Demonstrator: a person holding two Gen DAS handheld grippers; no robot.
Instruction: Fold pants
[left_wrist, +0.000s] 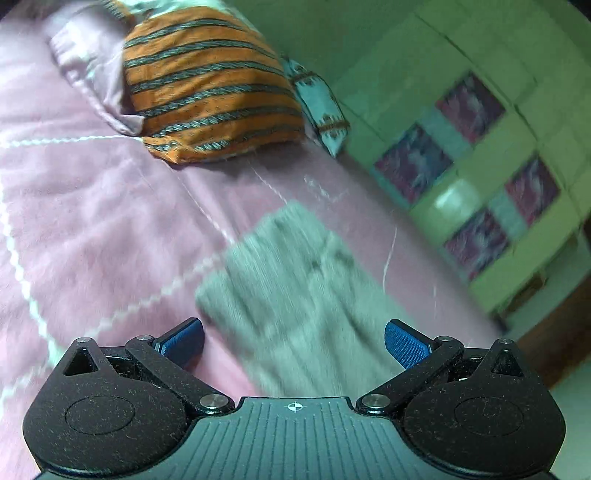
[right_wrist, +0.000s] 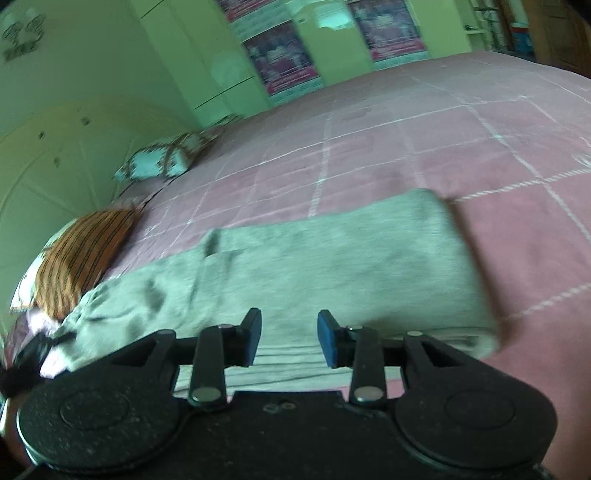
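Note:
Grey pants (left_wrist: 291, 291) lie flat on the pink bedspread (left_wrist: 92, 206), blurred by motion. In the right wrist view the pants (right_wrist: 332, 266) stretch from lower left to a squared end at the right. My left gripper (left_wrist: 294, 341) is wide open and empty, above the near part of the pants. My right gripper (right_wrist: 289, 338) is open and empty, just over the near edge of the pants. Both have blue pads.
An orange striped pillow (left_wrist: 207, 85) and a light blue patterned pillow (left_wrist: 319, 107) lie at the head of the bed. They also show in the right wrist view (right_wrist: 85, 258), (right_wrist: 162, 162). A green wardrobe with purple panels (left_wrist: 472, 158) stands beside the bed.

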